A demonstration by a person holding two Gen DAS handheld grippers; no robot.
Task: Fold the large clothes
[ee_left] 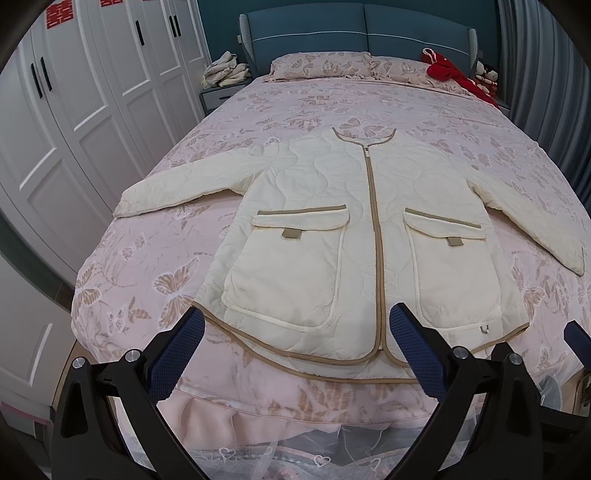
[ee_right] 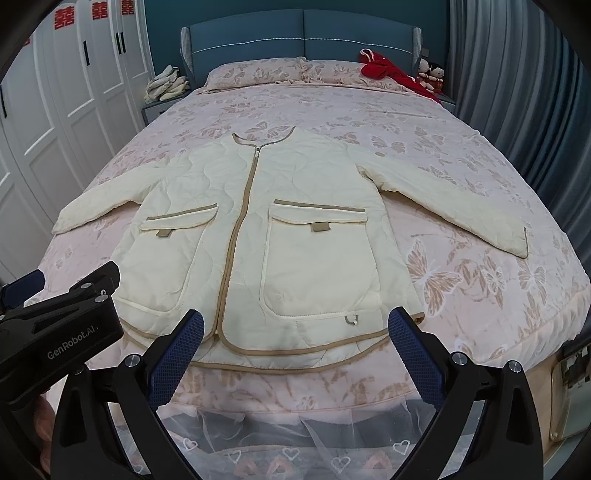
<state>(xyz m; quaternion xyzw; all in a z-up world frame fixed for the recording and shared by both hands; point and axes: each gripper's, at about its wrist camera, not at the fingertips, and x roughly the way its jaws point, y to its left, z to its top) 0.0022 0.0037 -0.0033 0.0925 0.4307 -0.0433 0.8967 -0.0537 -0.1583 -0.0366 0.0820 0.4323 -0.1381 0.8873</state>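
Observation:
A cream quilted jacket point(ee_left: 354, 229) with tan trim lies flat and zipped on the bed, front up, both sleeves spread out to the sides, hem toward me. It shows again in the right wrist view as the jacket point(ee_right: 258, 236). My left gripper point(ee_left: 297, 325) hovers open above the hem's left half, nothing between its blue pads. My right gripper point(ee_right: 295, 325) hovers open above the hem's right half, also holding nothing. The left gripper's black body point(ee_right: 62, 325) shows at the left edge of the right wrist view.
The bed point(ee_left: 155, 258) has a pink butterfly-print cover and a blue headboard point(ee_left: 362, 26). Pillows and a red garment point(ee_left: 454, 74) lie at the far end. White wardrobe doors point(ee_left: 74, 110) stand to the left, grey curtains point(ee_right: 517, 92) to the right. Folded cloth sits on a nightstand point(ee_left: 221, 94).

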